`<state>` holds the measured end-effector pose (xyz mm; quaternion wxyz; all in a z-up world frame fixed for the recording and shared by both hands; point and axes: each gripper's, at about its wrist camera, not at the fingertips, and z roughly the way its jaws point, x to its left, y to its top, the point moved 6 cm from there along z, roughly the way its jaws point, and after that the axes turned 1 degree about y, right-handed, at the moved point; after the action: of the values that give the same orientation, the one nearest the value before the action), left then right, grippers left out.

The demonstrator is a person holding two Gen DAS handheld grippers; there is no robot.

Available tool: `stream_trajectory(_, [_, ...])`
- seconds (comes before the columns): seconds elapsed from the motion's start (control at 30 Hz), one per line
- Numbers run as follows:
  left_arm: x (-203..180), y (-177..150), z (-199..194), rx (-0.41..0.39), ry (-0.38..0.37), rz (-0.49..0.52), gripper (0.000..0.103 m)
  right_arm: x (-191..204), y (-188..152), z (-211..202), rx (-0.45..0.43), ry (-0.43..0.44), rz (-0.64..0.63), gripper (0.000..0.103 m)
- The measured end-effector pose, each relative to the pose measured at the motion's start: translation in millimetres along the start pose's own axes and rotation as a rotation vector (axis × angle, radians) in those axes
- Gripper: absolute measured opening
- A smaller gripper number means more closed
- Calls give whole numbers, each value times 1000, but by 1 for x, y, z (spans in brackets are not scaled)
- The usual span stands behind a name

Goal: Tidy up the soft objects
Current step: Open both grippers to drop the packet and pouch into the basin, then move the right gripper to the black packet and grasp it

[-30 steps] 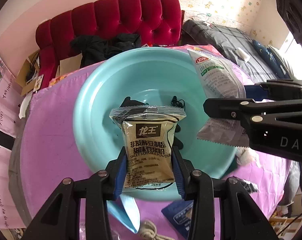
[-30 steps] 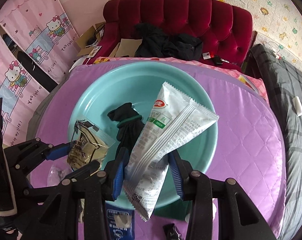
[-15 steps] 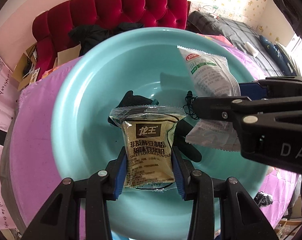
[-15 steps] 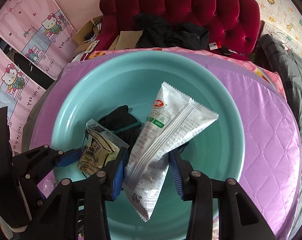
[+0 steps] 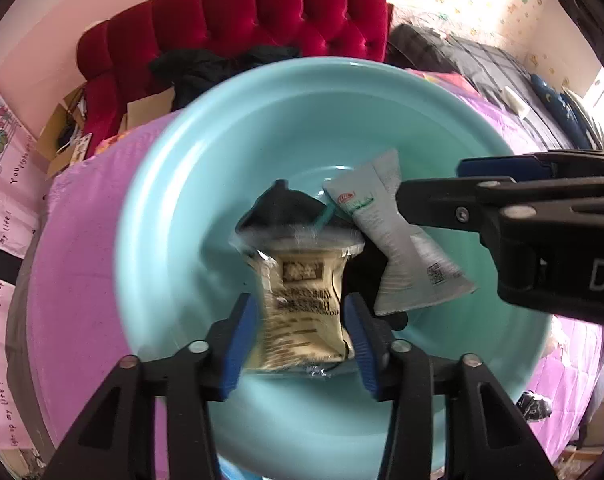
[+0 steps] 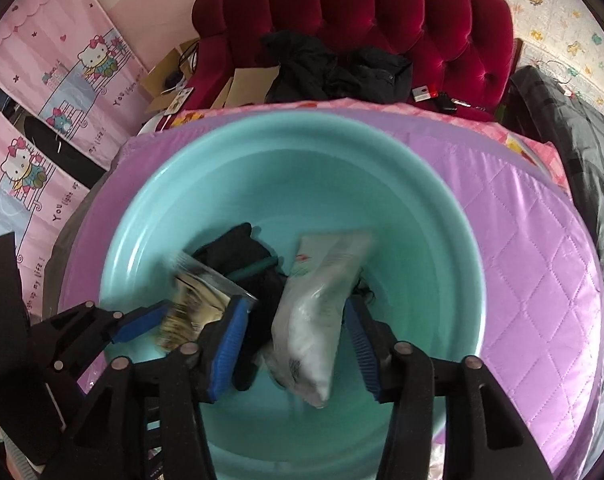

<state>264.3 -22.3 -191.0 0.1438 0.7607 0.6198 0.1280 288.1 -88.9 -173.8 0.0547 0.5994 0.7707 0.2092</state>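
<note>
Both grippers' fingers opening, tan packet (image 5: 302,312) (blurred), white pouch (image 6: 317,312) between, basin (image 5: 182,200).

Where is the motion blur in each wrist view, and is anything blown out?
Left wrist view: soy powder packet smeared, basin rim soft, window corner at far right overexposed. Right wrist view: white pouch and the soy packet both blurred; red sofa stays sharp; no glare.

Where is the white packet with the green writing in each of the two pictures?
Left wrist view: the white packet is right of centre, beside the tan packet, under the right gripper.
Right wrist view: the white packet is low in the middle, loose between the opening right gripper.
Shared landmark: the teal basin holding both packets.
</note>
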Motion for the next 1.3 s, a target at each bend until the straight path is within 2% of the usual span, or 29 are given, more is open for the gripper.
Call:
stream_trajectory(0.03, [1, 0, -2, -6, 8, -6, 73, 0, 0, -2, -6, -11, -2, 65])
stream_trajectory(0.07, [2, 1, -4, -12, 9, -13, 88, -1, 0, -4, -10, -21, -3, 74])
stream_trajectory(0.17, [3, 0, -11, -40, 20, -20, 102, -3, -1, -10, -26, -55, -2, 88])
stream_trajectory(0.2, [3, 0, -14, -45, 23, -19, 103, -4, -1, -11, -29, -59, 7, 95])
stream_trajectory(0.27, [3, -2, -19, -53, 26, -20, 103, -7, -3, -15, -39, -67, 23, 103])
stream_trajectory(0.73, [6, -34, -59, -64, 30, -27, 103, -3, -39, -63, -78, -122, -24, 103])
stream_trajectory(1.07, [4, -71, -93, -95, 35, -17, 103, -6, -86, -97, -79, -133, -29, 103])
stream_trajectory(1.3, [1, -101, -108, -109, 38, -18, 103, -11, -130, -103, -55, -136, -51, 103])
